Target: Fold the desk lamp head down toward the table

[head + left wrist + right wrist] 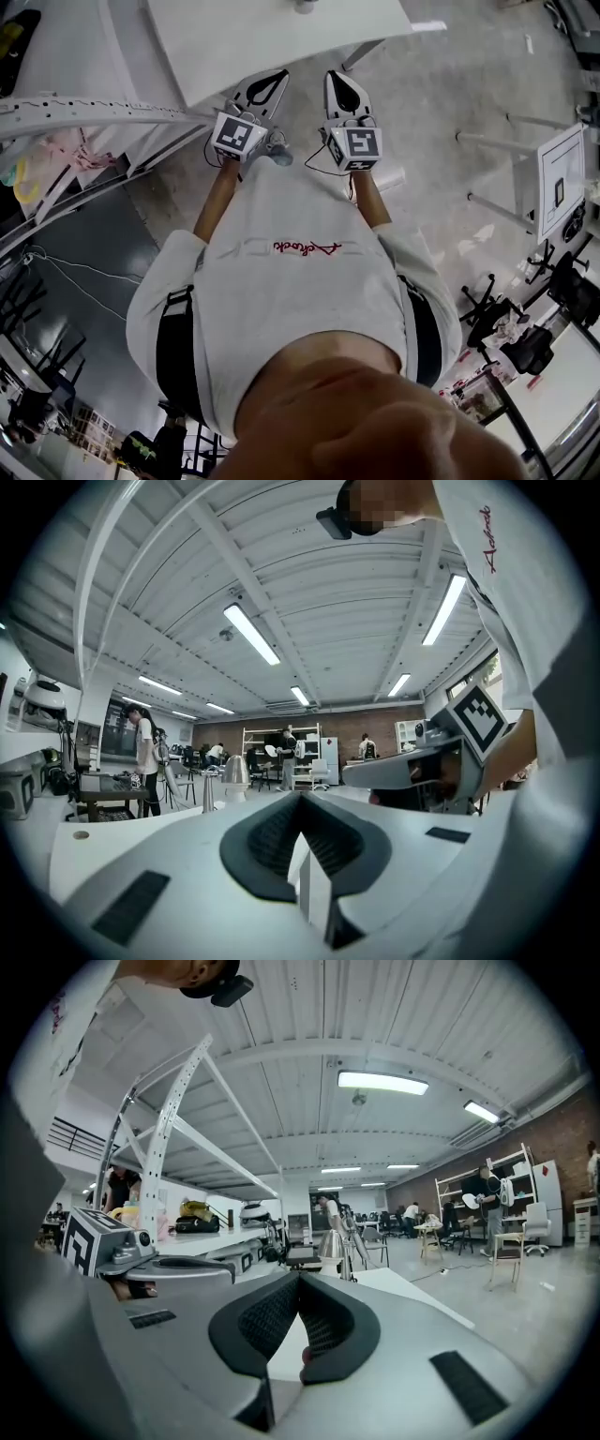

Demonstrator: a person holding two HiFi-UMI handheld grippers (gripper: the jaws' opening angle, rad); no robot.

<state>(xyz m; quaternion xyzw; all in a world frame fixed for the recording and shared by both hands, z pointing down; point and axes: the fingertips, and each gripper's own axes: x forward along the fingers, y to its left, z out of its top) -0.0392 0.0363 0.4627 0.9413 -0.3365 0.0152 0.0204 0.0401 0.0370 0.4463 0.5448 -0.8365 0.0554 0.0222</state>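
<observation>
A silver desk lamp with a cone-shaped head stands upright at the far end of a white table. In the left gripper view the lamp is small and still well ahead of the jaws. From the head view, the table lies just beyond both grippers, and only a sliver of the lamp's foot shows at the top edge. My left gripper and right gripper are held side by side, level, both shut and empty. Their dark pads meet in each gripper view.
A white metal shelving rack with bags and gear runs along the left. Another white table and black office chairs stand to the right. Several people, chairs and shelves fill the far end of the hall.
</observation>
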